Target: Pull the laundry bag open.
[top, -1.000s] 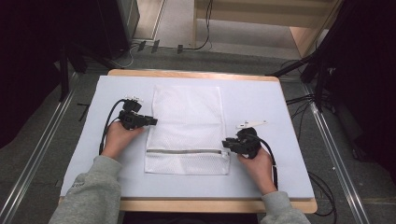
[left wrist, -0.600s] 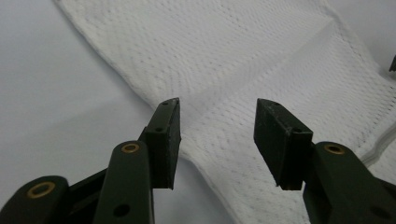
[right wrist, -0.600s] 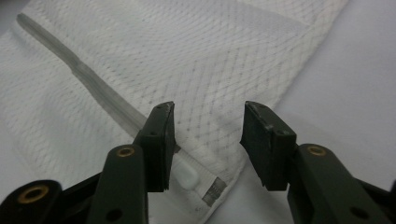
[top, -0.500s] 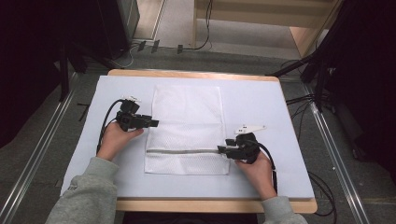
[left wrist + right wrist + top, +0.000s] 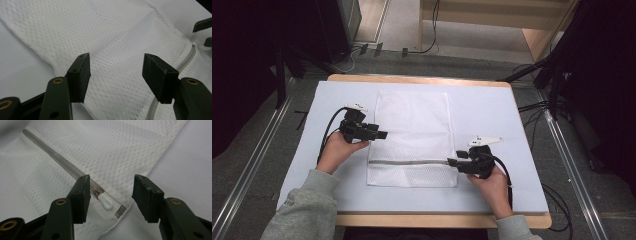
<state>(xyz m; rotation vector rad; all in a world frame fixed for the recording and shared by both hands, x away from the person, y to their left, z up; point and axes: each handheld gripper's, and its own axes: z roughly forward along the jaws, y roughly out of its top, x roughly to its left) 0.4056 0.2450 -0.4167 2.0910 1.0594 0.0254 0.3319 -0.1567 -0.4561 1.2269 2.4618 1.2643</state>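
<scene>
Here the right claw hangs open, jaws straddling the white zipper pull at the near right edge of the mesh laundry bag lying flat on the tabletop. The left claw, also open, hovers over the bag's left side. Judging by this, the grasp is starting: next, close on the pull.

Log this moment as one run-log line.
right gripper: open, jaws either side of white zipper pull | left gripper: open over mesh laundry bag | bag flat on table, zipper closed
</scene>
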